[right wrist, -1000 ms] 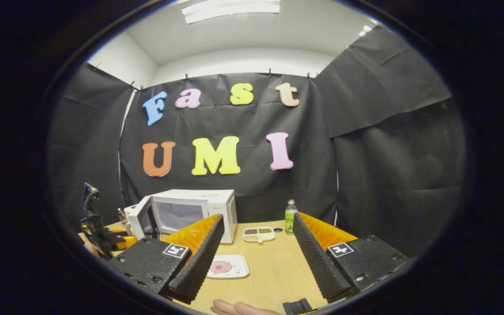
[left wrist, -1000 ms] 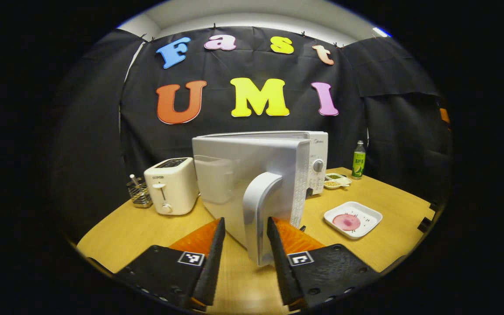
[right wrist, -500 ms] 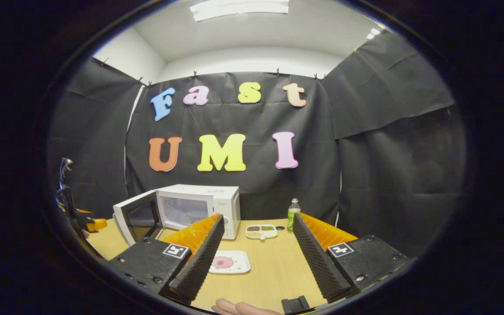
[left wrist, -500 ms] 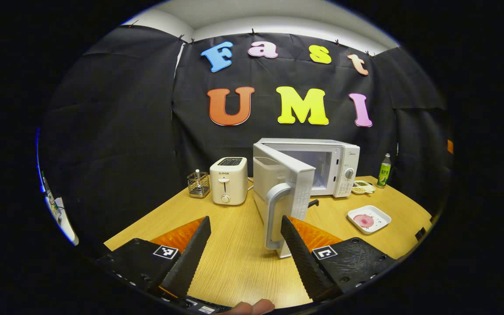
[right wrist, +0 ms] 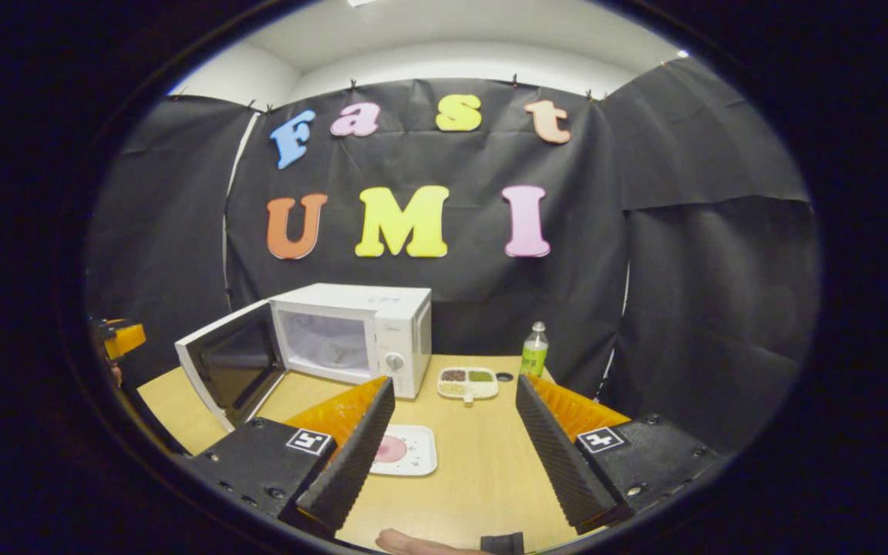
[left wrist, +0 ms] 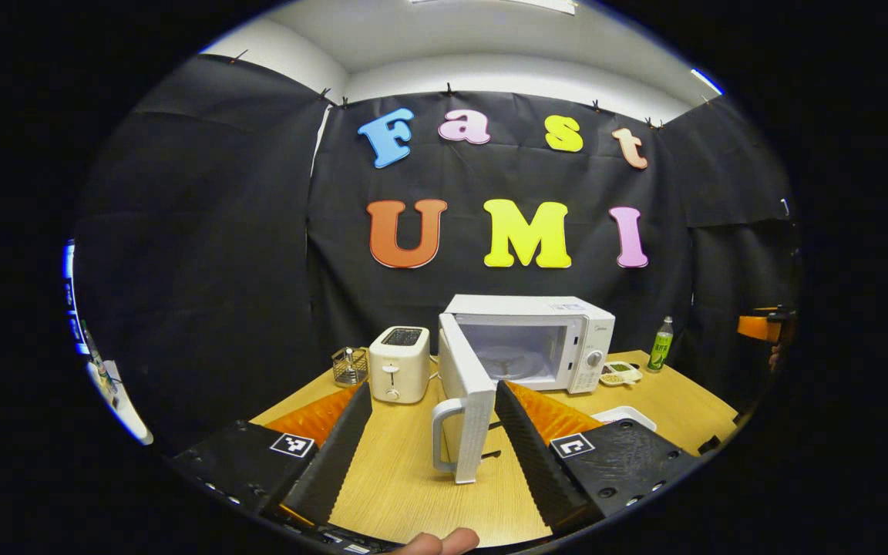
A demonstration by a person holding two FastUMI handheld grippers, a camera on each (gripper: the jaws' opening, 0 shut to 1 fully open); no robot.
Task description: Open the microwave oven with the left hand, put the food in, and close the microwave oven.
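White microwave door [left wrist: 465, 407] swung wide (bare cavity [left wrist: 512, 356]).

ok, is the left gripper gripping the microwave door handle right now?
No. In the left gripper view the left gripper is open, and the door handle stands between its spread fingers with a gap on both sides.
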